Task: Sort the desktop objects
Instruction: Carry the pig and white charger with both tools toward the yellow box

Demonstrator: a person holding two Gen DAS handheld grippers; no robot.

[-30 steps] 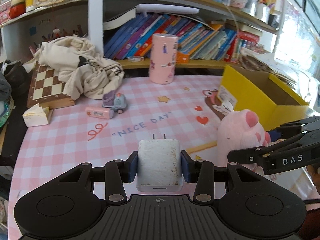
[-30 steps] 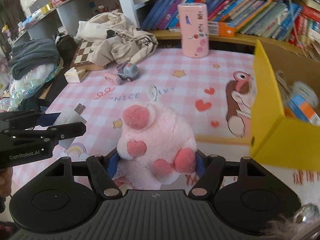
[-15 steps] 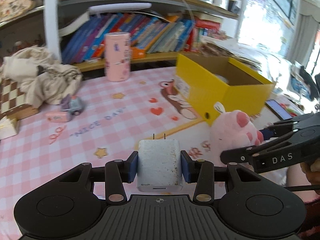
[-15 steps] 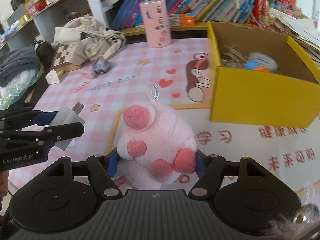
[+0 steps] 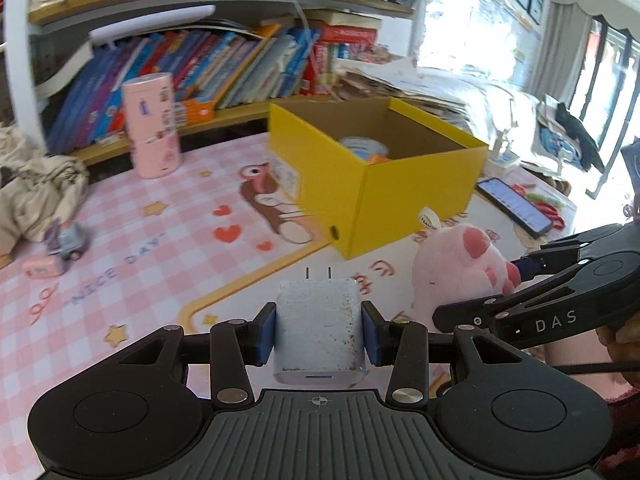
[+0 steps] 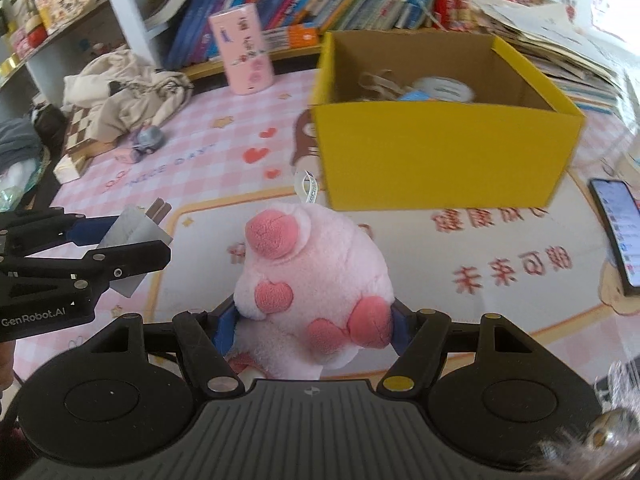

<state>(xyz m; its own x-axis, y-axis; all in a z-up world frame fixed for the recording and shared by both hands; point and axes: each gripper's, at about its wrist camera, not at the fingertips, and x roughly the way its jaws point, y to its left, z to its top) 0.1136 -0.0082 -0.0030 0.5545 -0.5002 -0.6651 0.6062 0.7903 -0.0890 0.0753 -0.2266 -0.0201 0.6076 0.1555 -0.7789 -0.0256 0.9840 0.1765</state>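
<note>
My left gripper (image 5: 319, 330) is shut on a white plug charger (image 5: 319, 324), prongs pointing forward, held above the pink checked mat. My right gripper (image 6: 308, 330) is shut on a pink plush paw toy (image 6: 312, 280); the same toy (image 5: 464, 268) shows at the right of the left wrist view. An open yellow box (image 6: 440, 160) stands ahead of both grippers and holds a tape roll and other small items. In the right wrist view the left gripper (image 6: 120, 240) with the charger (image 6: 134, 234) hangs at the left, short of the box.
A pink cylinder tin (image 6: 244, 52), a small toy car (image 6: 148, 140), a heap of cloth (image 6: 124, 88) and a chessboard (image 6: 80, 136) lie at the back left. A phone (image 6: 618, 228) lies to the right of the box. Bookshelves (image 5: 224, 68) line the back.
Both grippers have swung to the right across the mat with their loads. The yellow box now stands straight ahead and closer; the cloth and toy car have slid off to the left.
</note>
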